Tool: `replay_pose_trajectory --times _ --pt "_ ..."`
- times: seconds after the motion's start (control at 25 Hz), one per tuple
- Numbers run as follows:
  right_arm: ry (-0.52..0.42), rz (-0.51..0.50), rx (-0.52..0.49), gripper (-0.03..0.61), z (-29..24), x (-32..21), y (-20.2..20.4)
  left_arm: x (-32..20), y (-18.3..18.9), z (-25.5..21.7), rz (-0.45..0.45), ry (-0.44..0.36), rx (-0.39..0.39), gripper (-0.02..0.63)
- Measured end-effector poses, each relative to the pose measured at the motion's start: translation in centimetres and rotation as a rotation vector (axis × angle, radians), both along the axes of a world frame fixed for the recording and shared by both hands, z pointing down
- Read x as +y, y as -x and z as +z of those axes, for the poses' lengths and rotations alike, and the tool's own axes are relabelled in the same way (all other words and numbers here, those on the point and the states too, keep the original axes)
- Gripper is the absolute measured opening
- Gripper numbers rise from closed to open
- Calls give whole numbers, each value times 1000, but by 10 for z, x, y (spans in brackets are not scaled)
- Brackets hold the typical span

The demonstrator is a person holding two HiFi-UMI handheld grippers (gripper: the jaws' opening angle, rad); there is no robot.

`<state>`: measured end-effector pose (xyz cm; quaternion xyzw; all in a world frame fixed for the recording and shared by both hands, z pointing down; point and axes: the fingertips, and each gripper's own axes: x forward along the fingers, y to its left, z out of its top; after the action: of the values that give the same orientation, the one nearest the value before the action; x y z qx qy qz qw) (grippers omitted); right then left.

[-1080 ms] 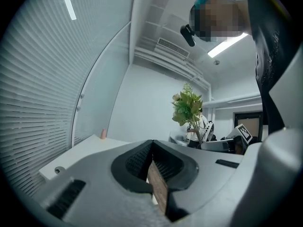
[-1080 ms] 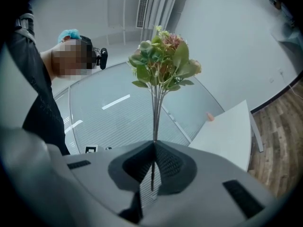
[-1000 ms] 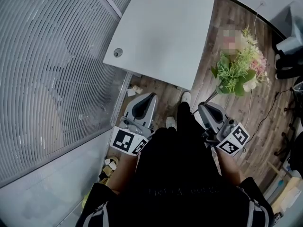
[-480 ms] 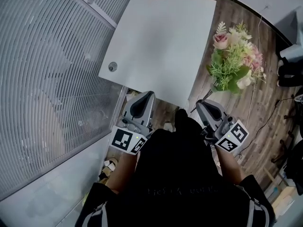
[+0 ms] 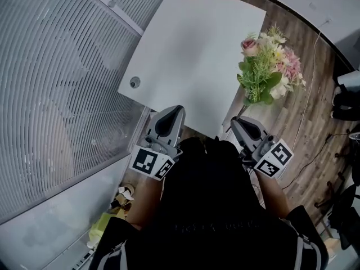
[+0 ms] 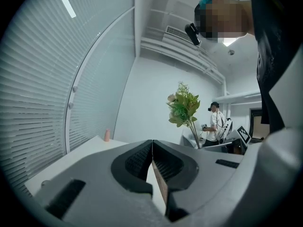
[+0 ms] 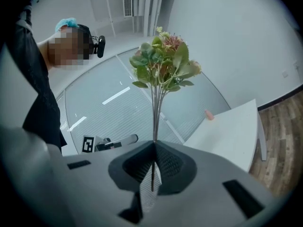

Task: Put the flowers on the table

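A bunch of flowers with green leaves and pink and cream blooms stands up from my right gripper, which is shut on its thin stems. In the right gripper view the flowers rise straight above the closed jaws of my right gripper. The bunch hangs beside the right edge of the white table, over the wooden floor. My left gripper is shut with nothing in it, just in front of the table's near edge. In the left gripper view my left gripper points over the table toward the flowers.
A frosted glass wall with horizontal slats runs along the left. A small pink object stands at the table's far edge. Another person stands in the background. Wooden floor with a cable lies to the right.
The table and flowers have shifted in the head view: the bunch now sits closer to the table's right edge and higher in the frame. Both grippers have come nearer the table's front edge.
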<state>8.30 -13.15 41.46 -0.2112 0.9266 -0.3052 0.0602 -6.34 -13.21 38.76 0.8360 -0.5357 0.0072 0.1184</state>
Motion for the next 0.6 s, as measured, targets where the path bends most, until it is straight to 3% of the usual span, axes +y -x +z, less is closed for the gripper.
replay_pose_trajectory --times 0.16,0.36,0.6 --pt "17 -18 4 32 3 2 0 8 0 -2 -22 6 -11 17" --pt "40 -28 39 31 27 -18 35 -6 30 20 -24 24 -10 17" --pt "64 -39 88 32 34 -17 35 -9 13 43 12 88 -12 17"
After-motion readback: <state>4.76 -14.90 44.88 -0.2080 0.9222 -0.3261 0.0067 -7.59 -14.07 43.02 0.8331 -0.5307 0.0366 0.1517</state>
